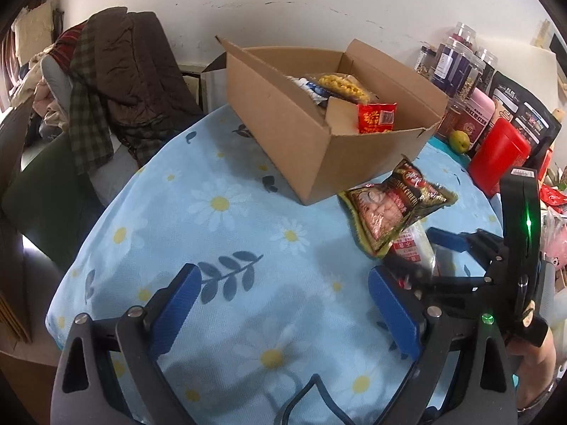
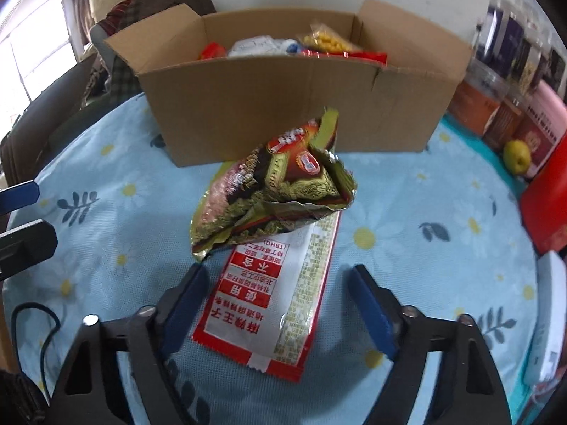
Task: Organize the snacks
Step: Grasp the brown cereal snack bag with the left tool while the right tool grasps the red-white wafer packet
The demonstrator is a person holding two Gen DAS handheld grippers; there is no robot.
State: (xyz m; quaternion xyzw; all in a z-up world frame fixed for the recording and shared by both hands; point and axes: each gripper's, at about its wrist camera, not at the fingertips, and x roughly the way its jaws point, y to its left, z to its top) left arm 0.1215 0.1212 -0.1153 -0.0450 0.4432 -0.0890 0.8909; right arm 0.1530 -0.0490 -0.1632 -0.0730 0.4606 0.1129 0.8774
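An open cardboard box with several snack packs inside stands at the back of the table. In front of it a crumpled green-gold snack bag lies partly over a flat red-and-white packet. My right gripper straddles the near end of that packet, one blue pad on each side with a gap to the packet's edges, so it is open. My left gripper hovers open over bare tablecloth to the left, nothing between its fingers.
A daisy-print blue tablecloth covers the round table. Jars, a red canister, dark pouches and a green fruit line the right side. A chair piled with clothes stands past the left edge.
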